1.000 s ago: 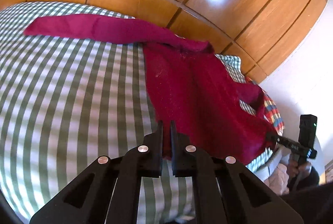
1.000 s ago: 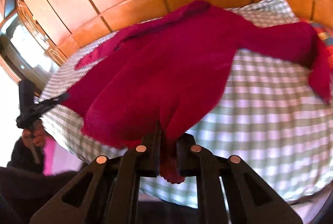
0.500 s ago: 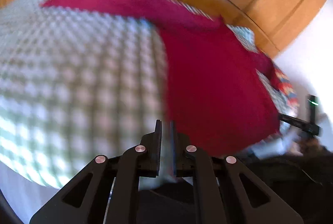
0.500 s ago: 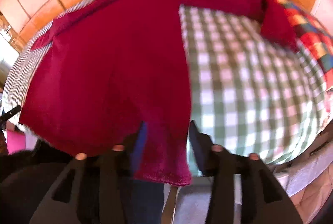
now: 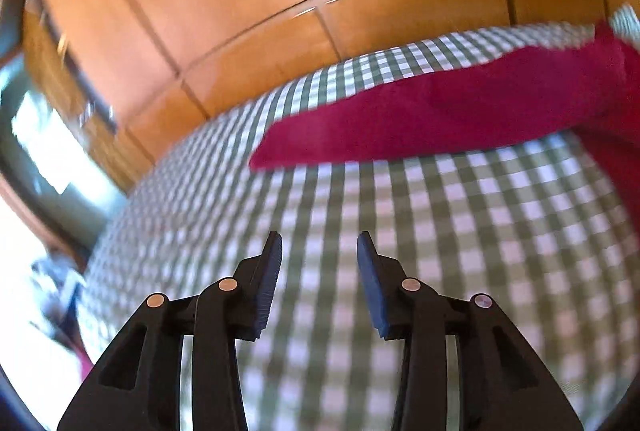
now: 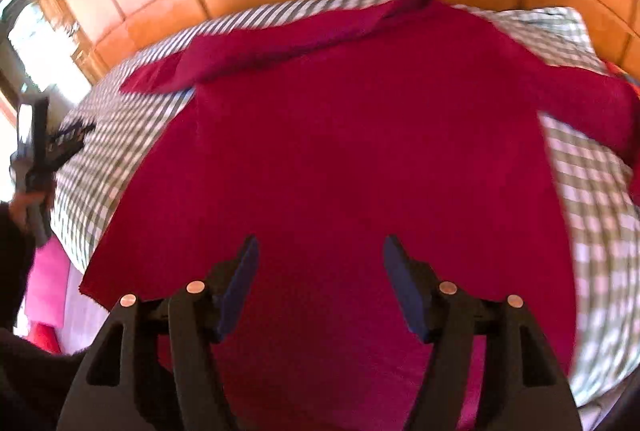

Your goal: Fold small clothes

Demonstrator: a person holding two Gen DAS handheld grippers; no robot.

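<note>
No fold is seen yet: red sweater [image 6: 344,135] is spread flat on checked bed [image 5: 460,239], sleeves out. Left tool [image 5: 319,251] and right tool [image 6: 320,255], jaws just opened, are empty. All folding is judged left.

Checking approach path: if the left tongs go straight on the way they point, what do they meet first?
Most likely the bare green-and-white checked bedspread. The left tongs stand open and empty; the crimson knit sweater's sleeve lies farther on, though depth is unclear.

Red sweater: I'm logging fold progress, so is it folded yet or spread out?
Spread out. The red sweater lies flat on the checked bedcover, body unfolded, both sleeves stretched sideways.
</note>
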